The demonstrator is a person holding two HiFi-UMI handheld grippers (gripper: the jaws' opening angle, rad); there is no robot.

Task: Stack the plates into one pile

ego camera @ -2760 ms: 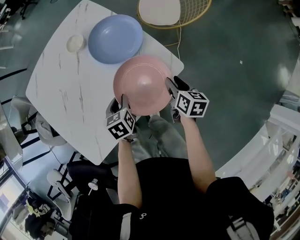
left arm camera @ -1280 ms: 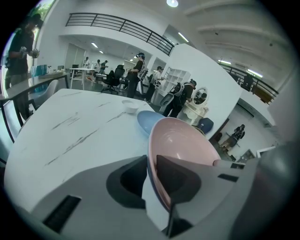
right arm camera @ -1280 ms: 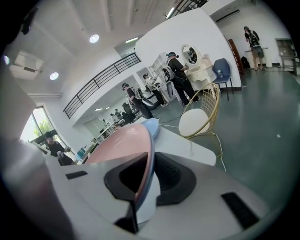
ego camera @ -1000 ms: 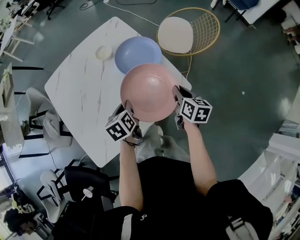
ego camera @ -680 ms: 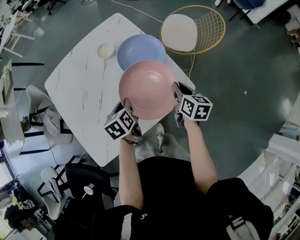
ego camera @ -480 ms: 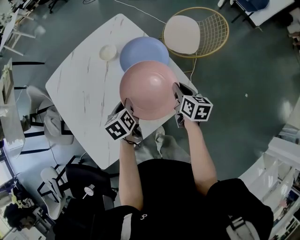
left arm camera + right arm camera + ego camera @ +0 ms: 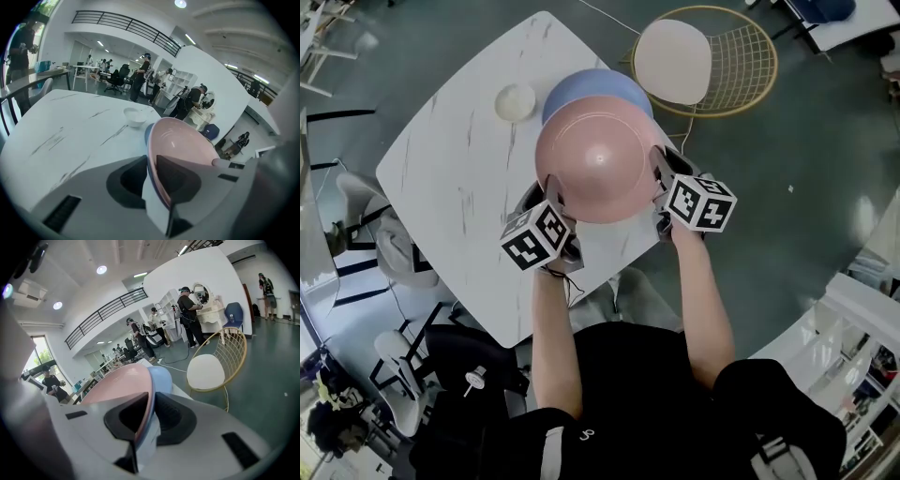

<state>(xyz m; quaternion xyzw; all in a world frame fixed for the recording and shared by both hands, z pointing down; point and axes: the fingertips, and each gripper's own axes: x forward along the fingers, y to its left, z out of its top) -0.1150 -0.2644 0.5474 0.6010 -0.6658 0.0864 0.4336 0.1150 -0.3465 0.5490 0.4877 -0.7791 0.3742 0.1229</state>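
A pink plate (image 7: 598, 159) is held in the air over the white marble table (image 7: 450, 178). My left gripper (image 7: 555, 208) is shut on its near-left rim, my right gripper (image 7: 661, 183) on its right rim. In the left gripper view the pink plate (image 7: 183, 150) sits between the jaws; in the right gripper view the pink plate (image 7: 124, 378) does too. A blue plate (image 7: 598, 80) lies on the table beyond, mostly covered by the pink one; the blue plate (image 7: 161, 376) also shows in the right gripper view.
A small white bowl (image 7: 515, 100) sits on the table left of the blue plate. A gold wire chair with a white seat (image 7: 703, 61) stands past the table's far right corner. Other chairs stand at the left on the floor.
The pink plate, held by both grippers, has moved away from me and now overlaps most of the blue plate. Both grips are unchanged.
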